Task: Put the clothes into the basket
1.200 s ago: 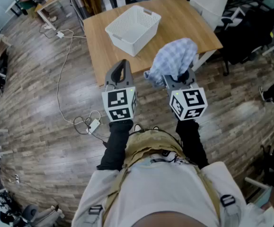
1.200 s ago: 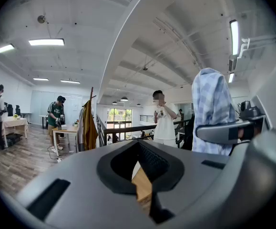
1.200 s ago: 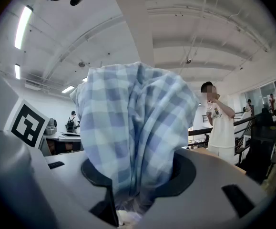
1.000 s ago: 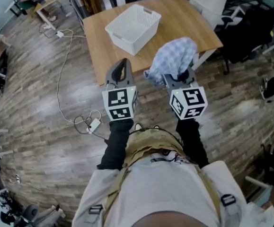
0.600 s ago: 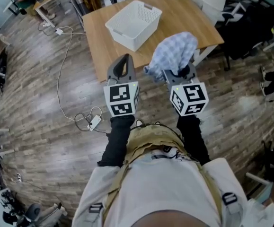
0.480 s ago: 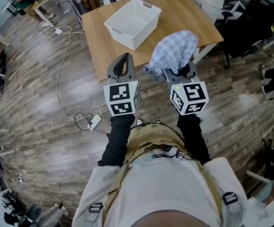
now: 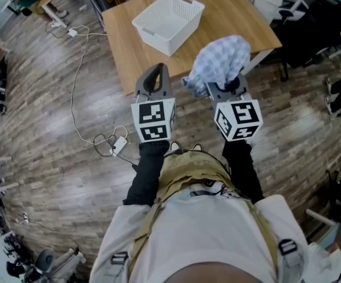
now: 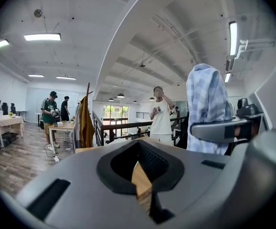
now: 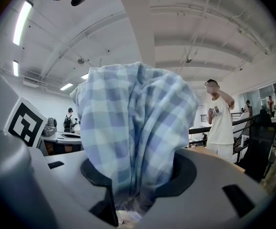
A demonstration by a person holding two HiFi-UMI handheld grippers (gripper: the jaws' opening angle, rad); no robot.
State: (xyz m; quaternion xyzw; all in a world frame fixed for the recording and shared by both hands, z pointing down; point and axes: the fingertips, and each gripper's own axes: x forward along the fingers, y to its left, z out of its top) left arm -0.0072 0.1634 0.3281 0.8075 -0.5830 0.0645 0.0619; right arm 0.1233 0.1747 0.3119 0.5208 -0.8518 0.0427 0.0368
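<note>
Grey-brown wood-plank floor [image 7: 46, 158]: long narrow boards with a dull sheen, lying under everything else.
Light wooden square-topped bench [image 7: 229, 10]: smooth matt top with straight edges; a pale leg shows under its near right corner.
White rectangular plastic basket [image 7: 152, 37]: stands on the bench toward its left side, turned at an angle to the bench's edges. Its walls are pierced with a fine grid of holes, its corners are rounded, and a handle slot is cut in one end.
Blue-and-white checked cloth [image 7: 220, 63]: soft woven fabric, bunched into a rounded hump with loose hanging folds. It is held up in the air over the bench's near edge, well apart from the basket (the right gripper view shows it pinched narrow at the bottom).
Grey right hand-held gripper [image 7: 224, 87]: smooth moulded plastic with black pads, clenched on the gathered lower end of the checked cloth. A cube with black-and-white square markers sits at its back.
Grey left hand-held gripper [image 7: 157, 71]: same build, jaws brought together on nothing, leaving a teardrop-shaped hollow lined with ribbed black padding. It is held beside the right one.
Thin pale cable [image 7: 79, 69]: trails in loose loops over the floor left of the bench, to a small white block-shaped adapter [image 7: 118, 144].
</note>
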